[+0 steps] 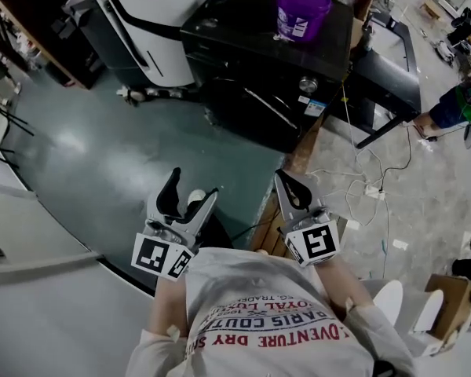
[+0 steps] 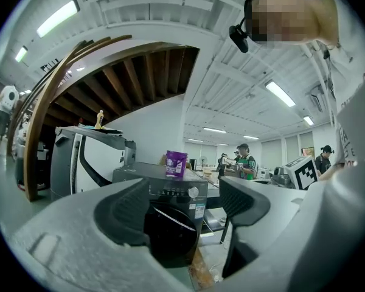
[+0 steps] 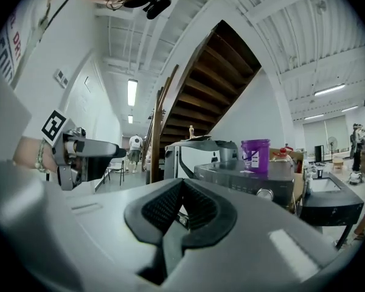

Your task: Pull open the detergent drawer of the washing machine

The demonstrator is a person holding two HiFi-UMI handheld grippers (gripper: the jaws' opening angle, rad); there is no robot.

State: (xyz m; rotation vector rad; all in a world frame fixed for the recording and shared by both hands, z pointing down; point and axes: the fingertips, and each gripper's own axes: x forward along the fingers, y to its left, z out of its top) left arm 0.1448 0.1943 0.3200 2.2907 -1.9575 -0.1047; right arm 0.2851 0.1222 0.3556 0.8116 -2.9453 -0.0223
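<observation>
Glossy black washing machine (image 1: 243, 34); purple plastic bucket (image 1: 301, 10).

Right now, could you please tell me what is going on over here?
A person stands back from the black washing machine, which has a purple bucket on top, holding a gripper in each hand. The left gripper has its fingers apart with nothing between them; the right gripper has its fingers closed and empty. Both point level toward the machine, and neither touches it. Nothing on the machine's front has been pulled out yet.
</observation>
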